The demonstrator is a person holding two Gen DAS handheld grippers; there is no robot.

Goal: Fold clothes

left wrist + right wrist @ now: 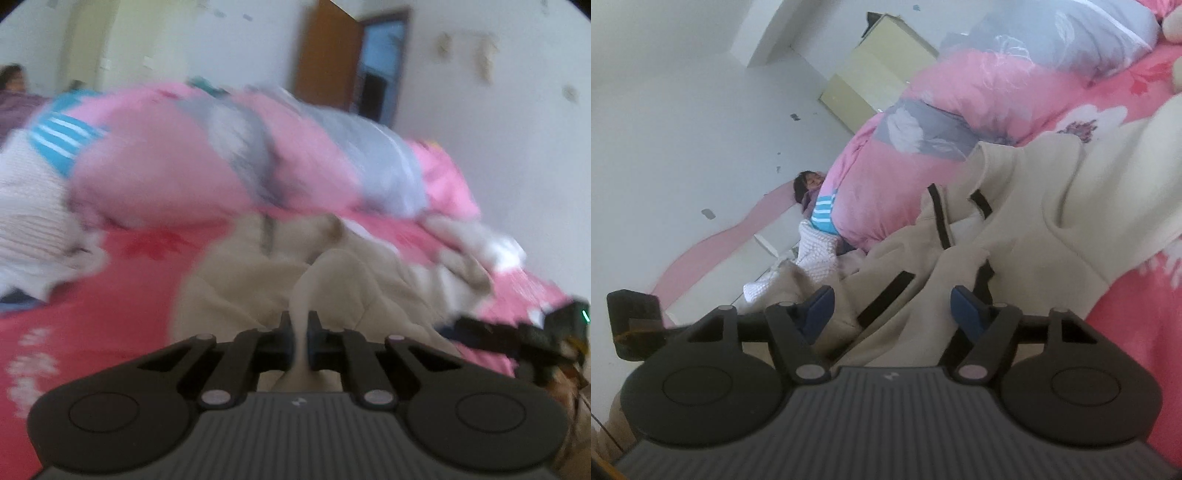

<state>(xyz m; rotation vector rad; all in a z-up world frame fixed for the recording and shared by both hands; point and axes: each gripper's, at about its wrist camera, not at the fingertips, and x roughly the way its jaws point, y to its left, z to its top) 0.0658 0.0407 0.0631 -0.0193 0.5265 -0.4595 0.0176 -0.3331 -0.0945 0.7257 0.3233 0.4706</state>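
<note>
Left gripper point(301, 341), jaws clamped on a fold of the cream garment point(332, 280) at lower centre; right gripper point(892, 314), jaws apart, cloth lying between them, unpinched.

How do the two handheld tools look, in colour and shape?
Both match: the left tool and right tool have a ribbed dark grey body with a small pale logo, two round black discs, black linkage arms with silvery pivot pins, and black fingers with blue pads. No sleeve or cable shows clearly.
</note>
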